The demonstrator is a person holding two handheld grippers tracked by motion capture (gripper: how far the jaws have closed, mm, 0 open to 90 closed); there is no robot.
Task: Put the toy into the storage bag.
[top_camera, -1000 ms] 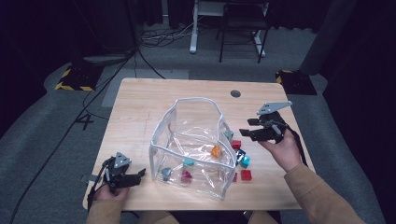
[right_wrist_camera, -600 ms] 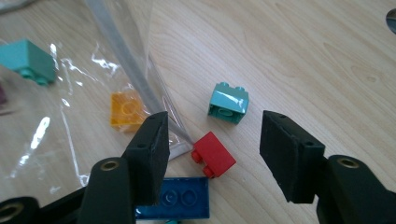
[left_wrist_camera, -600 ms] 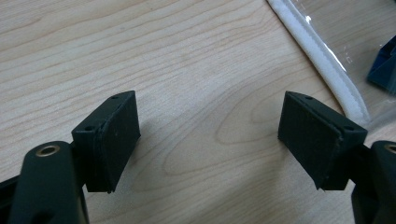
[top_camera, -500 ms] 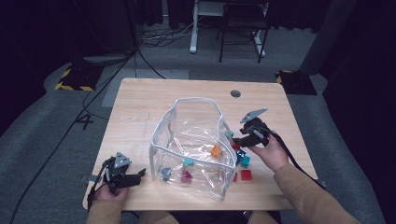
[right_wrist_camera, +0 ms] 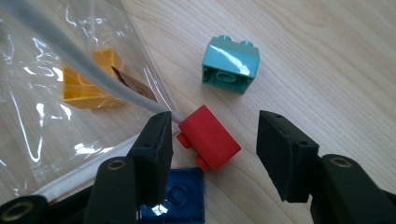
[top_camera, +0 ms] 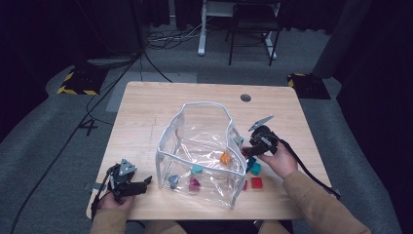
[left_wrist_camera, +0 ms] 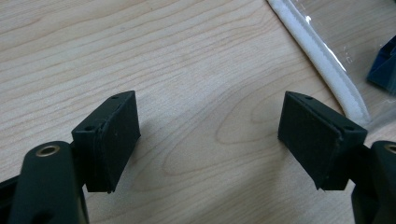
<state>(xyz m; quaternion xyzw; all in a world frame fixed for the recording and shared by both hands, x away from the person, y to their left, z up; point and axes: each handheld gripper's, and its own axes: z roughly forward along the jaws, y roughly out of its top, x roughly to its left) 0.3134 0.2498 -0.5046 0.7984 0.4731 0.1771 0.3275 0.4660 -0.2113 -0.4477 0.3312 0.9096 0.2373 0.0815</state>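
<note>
A clear plastic bag (top_camera: 181, 130) with white trim stands open in the middle of the wooden table. My right gripper (top_camera: 247, 151) is low beside the bag's right wall. In the right gripper view it (right_wrist_camera: 217, 128) is open, with a small red brick (right_wrist_camera: 208, 137) lying on the table between its jaws, untouched. A teal brick (right_wrist_camera: 230, 58) lies beyond it and a blue brick (right_wrist_camera: 180, 200) sits under the left jaw. My left gripper (top_camera: 145, 184) rests at the front left, open (left_wrist_camera: 210, 126) over bare wood.
Inside the bag lie an orange brick (top_camera: 225, 158), a teal brick (top_camera: 197, 169), a magenta brick (top_camera: 194, 184) and a grey piece (top_camera: 173, 180). Outside, by its right front corner, are a teal brick (top_camera: 255, 168) and a red brick (top_camera: 256, 183). The bag's trim (left_wrist_camera: 322, 56) runs near the left gripper.
My right gripper has moved left and down from the table's right side to the bricks beside the bag's right wall. The left gripper has stayed put.
</note>
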